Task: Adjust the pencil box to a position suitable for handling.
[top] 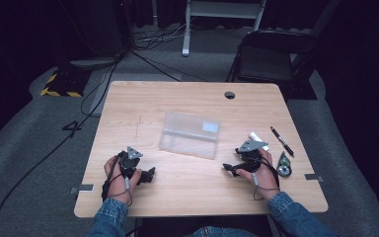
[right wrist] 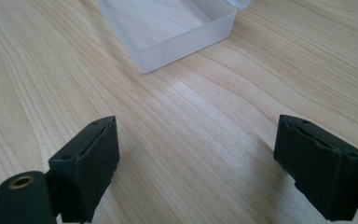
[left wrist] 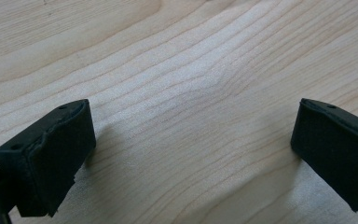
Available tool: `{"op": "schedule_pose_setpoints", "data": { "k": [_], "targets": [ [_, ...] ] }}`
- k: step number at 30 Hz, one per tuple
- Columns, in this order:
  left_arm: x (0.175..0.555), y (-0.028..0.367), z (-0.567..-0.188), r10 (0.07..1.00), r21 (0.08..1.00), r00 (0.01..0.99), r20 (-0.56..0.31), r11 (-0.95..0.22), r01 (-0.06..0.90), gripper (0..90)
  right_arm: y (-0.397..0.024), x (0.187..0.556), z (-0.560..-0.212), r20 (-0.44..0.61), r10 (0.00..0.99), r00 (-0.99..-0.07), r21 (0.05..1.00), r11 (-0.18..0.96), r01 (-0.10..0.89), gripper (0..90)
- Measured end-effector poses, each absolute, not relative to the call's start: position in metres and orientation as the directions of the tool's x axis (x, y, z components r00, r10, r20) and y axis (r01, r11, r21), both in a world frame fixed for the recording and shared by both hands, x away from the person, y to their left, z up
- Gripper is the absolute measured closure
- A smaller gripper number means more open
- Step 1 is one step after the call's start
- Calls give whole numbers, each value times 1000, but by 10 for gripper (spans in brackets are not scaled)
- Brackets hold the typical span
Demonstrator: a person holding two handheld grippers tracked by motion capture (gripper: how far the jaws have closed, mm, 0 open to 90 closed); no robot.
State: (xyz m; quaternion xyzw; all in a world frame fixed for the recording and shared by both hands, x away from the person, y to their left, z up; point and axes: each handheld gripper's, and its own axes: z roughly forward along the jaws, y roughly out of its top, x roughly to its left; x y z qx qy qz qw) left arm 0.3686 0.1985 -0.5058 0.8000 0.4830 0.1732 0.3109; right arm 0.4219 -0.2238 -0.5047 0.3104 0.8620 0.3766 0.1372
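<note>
1. Jaws of the left gripper (top: 149, 174) stand wide apart in the left gripper view, with bare wood grain of the table (top: 187, 190) between them; nothing is held or touched by the pads.
2. Jaws of the right gripper (top: 229, 169) are likewise spread wide in the right gripper view, with bare tabletop between them and nothing gripped.
3. In the high view, the left gripper sits at the lower left of the table and the right gripper at the lower right, each in one of the person's hands and low over the wood.
4. A clear plastic box (top: 190, 134) lies open at the middle of the table, between the two grippers and farther up the frame; both its halves look empty.
5. In the right gripper view, a corner of that box (right wrist: 168, 28) shows at the top centre, well apart from the jaws.
6. Right of the right gripper lie a white tube-like thing (top: 259, 138), a black pen (top: 282, 140) and a small tape-dispenser-like thing (top: 284, 166).
</note>
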Motion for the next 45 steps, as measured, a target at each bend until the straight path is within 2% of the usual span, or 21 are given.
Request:
{"op": "schedule_pose_setpoints", "data": {
  "k": [6,9,14,26,36,45],
  "targets": [
    [369,198,-506,880,666,475,-22,-341,664,2,-224,422,-504,4,641,-768,738,516,435,168],
    [369,198,-506,880,665,474,-24,-340,665,2,-223,424,-502,26,627,-779,737,514,439,232],
    [371,197,-506,879,667,476,-27,-340,664,1,-222,424,-495,26,627,-779,747,506,432,246],
    [372,197,-506,879,667,477,-26,-340,663,1,-201,439,-475,105,630,-770,739,469,484,297],
    [376,196,-506,873,665,487,-22,-351,659,1,-185,471,-480,146,691,-708,700,433,567,324],
    [377,194,-506,873,665,487,-23,-350,659,1,-177,476,-481,110,687,-718,665,486,567,303]
  ]
}}
